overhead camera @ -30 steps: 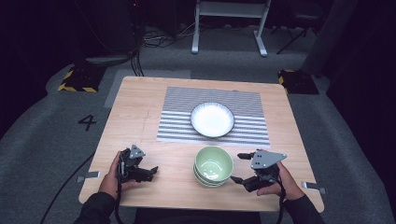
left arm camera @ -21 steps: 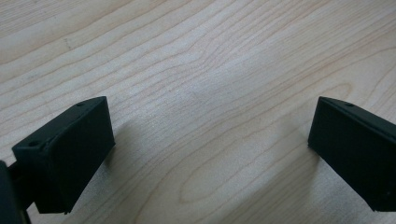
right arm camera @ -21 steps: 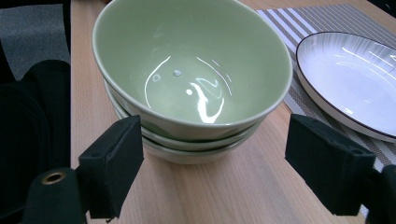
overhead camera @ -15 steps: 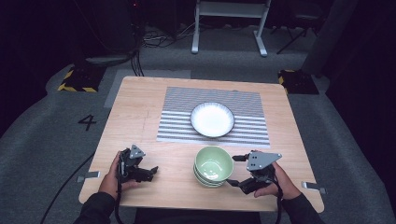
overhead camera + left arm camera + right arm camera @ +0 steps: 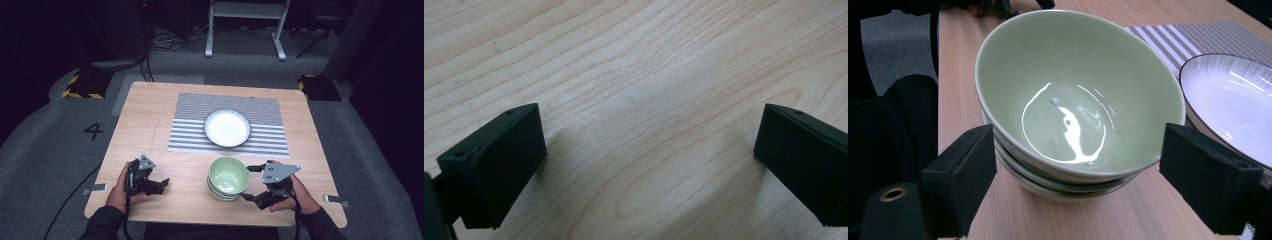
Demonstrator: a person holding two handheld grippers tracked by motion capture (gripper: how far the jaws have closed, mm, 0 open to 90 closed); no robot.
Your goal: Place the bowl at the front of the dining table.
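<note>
A stack of three pale green bowls point(image 5: 228, 178) stands near the table's front edge, just in front of a striped placemat point(image 5: 190, 125) with a white plate point(image 5: 226, 128) on it. My right gripper point(image 5: 248, 183) is open at the stack's right side. In the right gripper view its jaws stand wide on either side of the bowls' point(image 5: 1073, 75) near wall, and I cannot tell whether they touch it. My left gripper point(image 5: 161, 184) rests at the front left, apart from the bowls. It is open point(image 5: 649, 120) over bare wood with nothing between the jaws.
The wooden table point(image 5: 150, 120) has bare surface to the left of the placemat and along both sides. The white plate point(image 5: 1228, 105) lies close behind the bowls on the placemat point(image 5: 1198, 37). Dark floor, cables and a stand lie beyond the table.
My right gripper has edged left toward the bowl stack and now brackets its side. The left gripper, bowls and plate have not moved.
</note>
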